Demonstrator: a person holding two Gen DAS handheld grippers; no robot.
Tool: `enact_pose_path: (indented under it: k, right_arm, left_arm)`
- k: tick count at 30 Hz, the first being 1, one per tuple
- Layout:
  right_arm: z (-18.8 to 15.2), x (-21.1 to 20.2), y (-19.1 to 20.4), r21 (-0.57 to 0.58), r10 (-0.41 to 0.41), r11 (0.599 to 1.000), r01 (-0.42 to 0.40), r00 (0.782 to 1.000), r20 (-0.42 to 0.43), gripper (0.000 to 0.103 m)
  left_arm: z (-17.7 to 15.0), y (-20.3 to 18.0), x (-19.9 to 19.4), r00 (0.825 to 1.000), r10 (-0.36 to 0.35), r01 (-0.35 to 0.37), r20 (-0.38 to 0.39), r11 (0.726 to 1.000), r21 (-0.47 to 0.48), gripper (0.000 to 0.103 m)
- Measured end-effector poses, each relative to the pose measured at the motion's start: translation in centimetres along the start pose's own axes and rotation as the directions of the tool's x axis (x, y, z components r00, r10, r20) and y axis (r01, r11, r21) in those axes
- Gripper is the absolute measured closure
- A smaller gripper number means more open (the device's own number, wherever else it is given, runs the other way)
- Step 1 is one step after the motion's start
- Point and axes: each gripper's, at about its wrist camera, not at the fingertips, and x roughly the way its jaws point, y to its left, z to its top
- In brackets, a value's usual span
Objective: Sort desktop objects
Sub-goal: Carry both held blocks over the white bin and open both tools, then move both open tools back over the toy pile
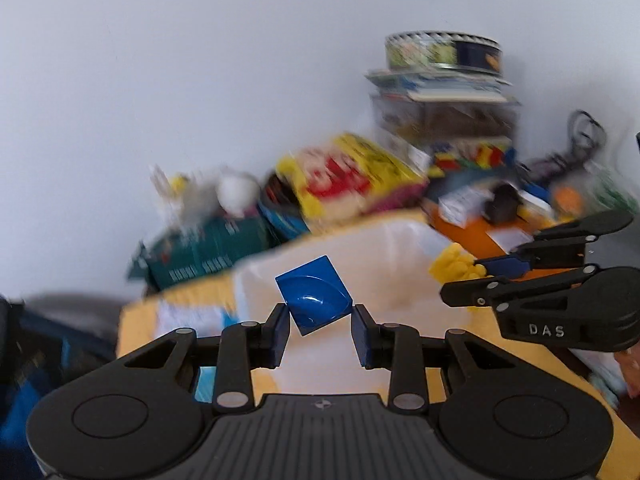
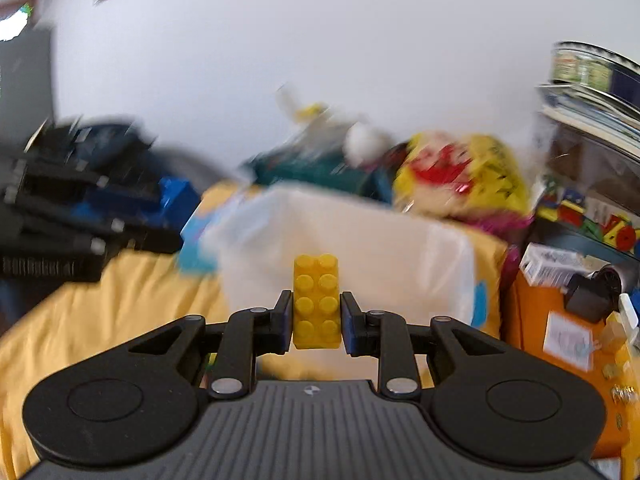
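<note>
My left gripper is shut on a glossy blue square piece with a scooped face, held cornerwise in the air in front of a white translucent bin. In the right wrist view, my right gripper is shut on a yellow studded brick, studs facing the camera, also in front of the bin. The right gripper appears at the right edge of the left wrist view with the yellow brick at its tips. The left gripper shows blurred at the left of the right wrist view, carrying the blue piece.
The table wears a yellow cloth. Behind the bin lie a yellow and red bag, a green box and a white ball. To the right stand an orange box and a stack of books with a round tin.
</note>
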Motion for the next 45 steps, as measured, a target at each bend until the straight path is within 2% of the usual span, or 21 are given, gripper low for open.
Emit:
enact_pose_path:
  k: [2,5,7,11,13,17,19,20,23,25,29,31,34,38,42,45]
  right_arm:
    - [1.9,2.0,-0.8,0.044,-0.021,0.999,0.020,1.000,0.002,0.076]
    - [3.2,4.8,-1.6,0.070,-0.061,0.996,0.063,0.998,-0.021,0.076]
    - [3.2,6.8,-1.8,0.076,-0.078,0.994,0.083,0.995,-0.066,0.076]
    - [1.5,10.3,-1.8,0.086,-0.092,0.990,0.108,0.980,-0.175,0.075]
    - [0.9,11.0,-1.6,0.081,-0.113,0.988,0.130,0.976,-0.187,0.070]
    - [0.9,10.1,-1.4,0.076,-0.113,0.989,0.126,0.981,-0.157,0.062]
    - [1.4,9.1,-1.3,0.076,-0.120,0.988,0.131,0.983,-0.138,0.049]
    - [1.5,8.7,-1.3,0.081,-0.114,0.989,0.125,0.985,-0.133,0.046]
    - [1.8,6.8,-1.4,0.116,-0.068,0.990,0.082,0.990,-0.123,0.035]
    - [1.5,5.3,-1.4,0.127,-0.031,0.991,0.047,0.992,-0.124,0.018]
    - [-0.5,1.9,-0.6,0.108,0.098,0.991,-0.083,0.985,-0.142,0.010]
    - [-1.9,0.3,0.0,0.087,0.146,0.987,-0.133,0.976,-0.163,0.002]
    - [-4.4,-1.1,0.7,0.056,0.152,0.988,-0.143,0.965,-0.212,0.000]
    - [-7.7,-1.9,1.6,0.011,0.103,0.995,-0.104,0.954,-0.281,0.000]
    - [-10.5,-3.6,2.1,-0.047,0.125,0.990,-0.136,0.973,-0.193,0.000]
    - [-12.0,-3.2,3.4,-0.125,0.090,0.984,-0.123,0.966,-0.244,0.003]
  left_arm:
    - [1.7,0.6,1.9,0.999,0.032,-0.032,0.030,0.999,0.005,0.066]
    - [2.8,1.5,5.5,0.996,0.090,-0.090,0.013,0.996,0.022,0.066]
    - [2.7,2.3,8.1,0.993,0.110,-0.109,-0.033,0.994,0.030,0.066]
    - [0.9,2.5,12.2,0.981,0.098,-0.090,-0.166,0.994,0.055,0.065]
    - [0.0,2.5,12.9,0.975,0.096,-0.085,-0.199,0.995,0.060,0.065]
    - [-0.2,2.8,11.1,0.982,0.087,-0.080,-0.167,0.996,0.051,0.055]
    - [0.2,2.8,9.5,0.987,0.076,-0.071,-0.144,0.997,0.042,0.055]
    - [0.3,2.9,8.7,0.988,0.073,-0.068,-0.133,0.997,0.036,0.055]
    - [0.8,3.0,6.2,0.993,0.047,-0.049,-0.106,0.999,-0.021,0.050]
    - [0.5,2.8,4.2,0.996,0.026,-0.030,-0.087,0.998,-0.053,0.041]
    - [-2.1,0.6,-0.4,0.997,0.030,-0.032,-0.073,0.999,-0.024,0.035]
    - [-3.6,-0.3,-1.8,0.995,-0.001,0.000,-0.103,1.000,-0.007,0.033]
    - [-6.4,-1.6,-3.0,0.983,-0.028,0.025,-0.180,0.999,-0.021,0.033]
    - [-10.1,-3.9,-3.0,0.964,-0.017,0.024,-0.266,0.999,0.023,0.033]
    - [-12.8,-5.6,-3.4,0.946,-0.062,0.065,-0.319,0.998,-0.001,0.033]
    - [-14.3,-6.5,-3.5,0.932,-0.078,0.076,-0.354,0.997,-0.020,0.033]
